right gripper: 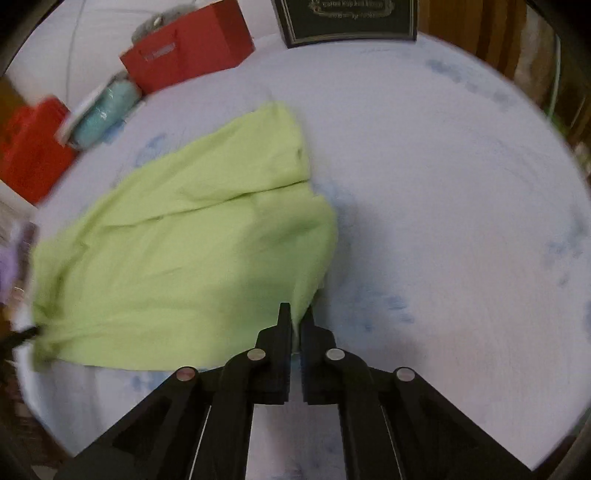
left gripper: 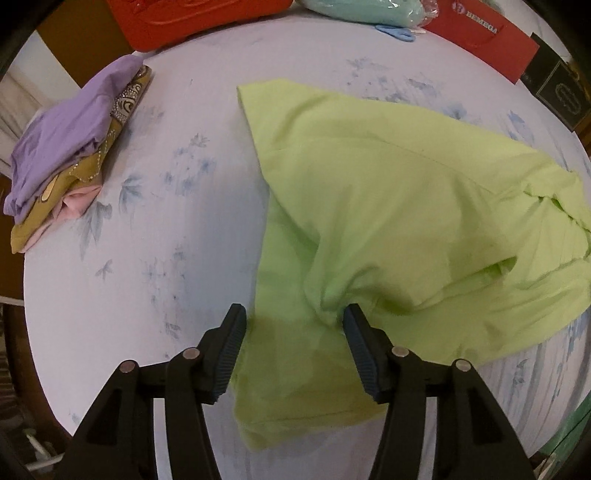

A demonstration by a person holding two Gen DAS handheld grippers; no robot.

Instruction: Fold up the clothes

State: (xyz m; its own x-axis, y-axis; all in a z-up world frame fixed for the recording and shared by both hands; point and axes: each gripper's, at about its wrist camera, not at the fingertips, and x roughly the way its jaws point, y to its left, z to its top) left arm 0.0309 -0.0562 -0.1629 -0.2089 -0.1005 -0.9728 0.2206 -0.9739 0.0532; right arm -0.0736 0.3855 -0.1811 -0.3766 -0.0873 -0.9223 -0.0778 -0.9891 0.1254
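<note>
left wrist view: left gripper [left gripper: 293, 325] with jaws spread wide, straddling a bunched corner of the lime green garment [left gripper: 388, 206]; cloth between the pads but not pinched, right pad touching a fold, left pad at the cloth's edge. garment spread rumpled across the pale floral bedsheet [left gripper: 147, 229], running from near the gripper up and to the right, one corner pointing toward the far side. small stack of folded clothes [left gripper: 70, 151] well apart on the left, purple on top, mustard patterned and pink beneath. red box [left gripper: 192, 18], teal packet [left gripper: 362, 9] and red paper bag [left gripper: 480, 37] along the far edge.

right wrist view, blurred: right gripper [right gripper: 295, 325] nearly closed, fingers pinching the right-hand edge of the green garment [right gripper: 184, 251], fabric drawn up into the narrow gap. rest of garment lying to the left on the sheet [right gripper: 443, 184]. dark framed box [right gripper: 347, 18], red bag [right gripper: 188, 48] and teal packet [right gripper: 107, 107] at the far side.
</note>
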